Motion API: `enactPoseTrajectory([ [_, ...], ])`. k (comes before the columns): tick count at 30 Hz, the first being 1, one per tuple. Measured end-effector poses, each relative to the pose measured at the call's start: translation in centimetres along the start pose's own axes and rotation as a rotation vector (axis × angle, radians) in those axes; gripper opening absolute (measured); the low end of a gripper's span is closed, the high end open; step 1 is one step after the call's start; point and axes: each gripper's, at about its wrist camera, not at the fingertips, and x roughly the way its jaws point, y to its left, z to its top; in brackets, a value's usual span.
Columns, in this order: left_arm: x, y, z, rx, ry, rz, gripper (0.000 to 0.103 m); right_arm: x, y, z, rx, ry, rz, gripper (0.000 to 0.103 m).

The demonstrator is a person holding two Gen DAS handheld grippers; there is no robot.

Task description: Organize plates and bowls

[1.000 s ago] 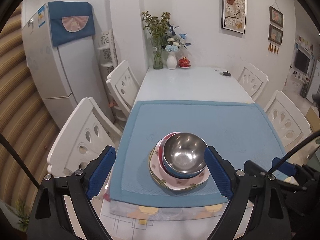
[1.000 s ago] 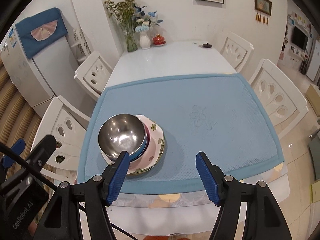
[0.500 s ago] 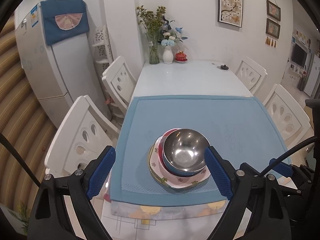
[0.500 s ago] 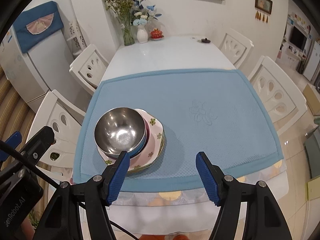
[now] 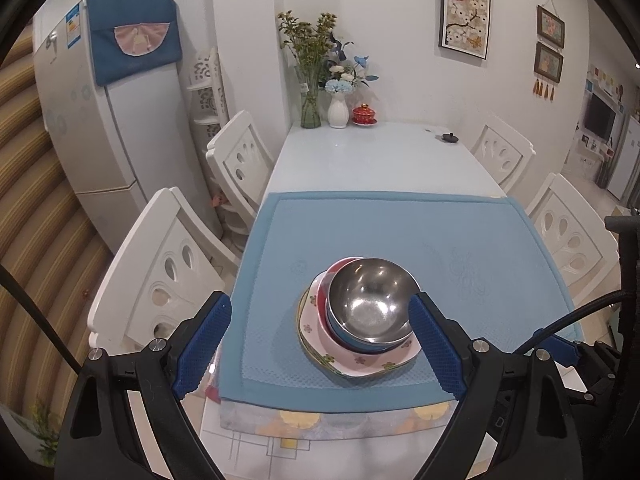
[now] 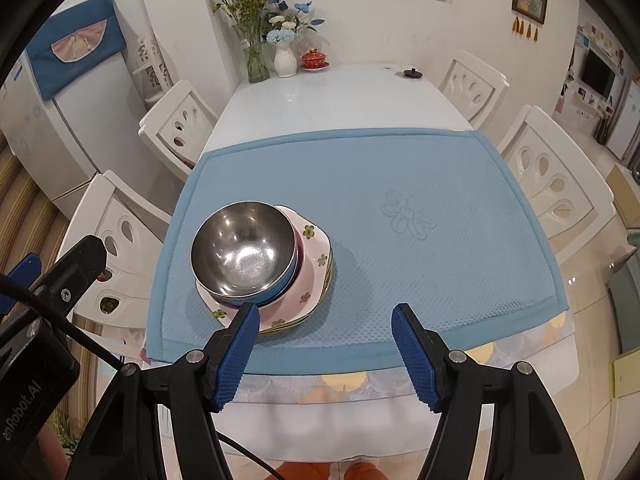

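A steel bowl [image 5: 370, 298] [image 6: 244, 254] sits nested in a blue bowl [image 5: 340, 330], on a pink dish and a square floral plate [image 5: 360, 364] [image 6: 308, 280]. The stack stands on the blue mat [image 5: 400, 232] [image 6: 400, 184] near its front left. My left gripper [image 5: 320, 340] is open and empty, held above and in front of the stack. My right gripper [image 6: 326, 350] is open and empty, above the mat's front edge, to the right of the stack.
The white table [image 5: 380, 152] carries flower vases [image 5: 336, 110] and a red lidded cup [image 5: 364, 114] at the far end, and a small black lid [image 5: 450, 137]. White chairs [image 5: 160, 280] [image 6: 552, 176] stand on both sides. A fridge [image 5: 100, 120] stands at left.
Both grippers have drawn back and risen a little, so the stack looks slightly farther away. The stack has not moved. Both grippers stay open.
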Motion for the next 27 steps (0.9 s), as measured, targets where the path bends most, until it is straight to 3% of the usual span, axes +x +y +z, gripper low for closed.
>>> enactPoseTrajectory([
  [27, 0.3, 1.5, -0.1, -0.034, 0.009, -0.027, 0.090, 0.4, 0.9, -0.2, -0.018, 0.031, 0.020, 0.066],
])
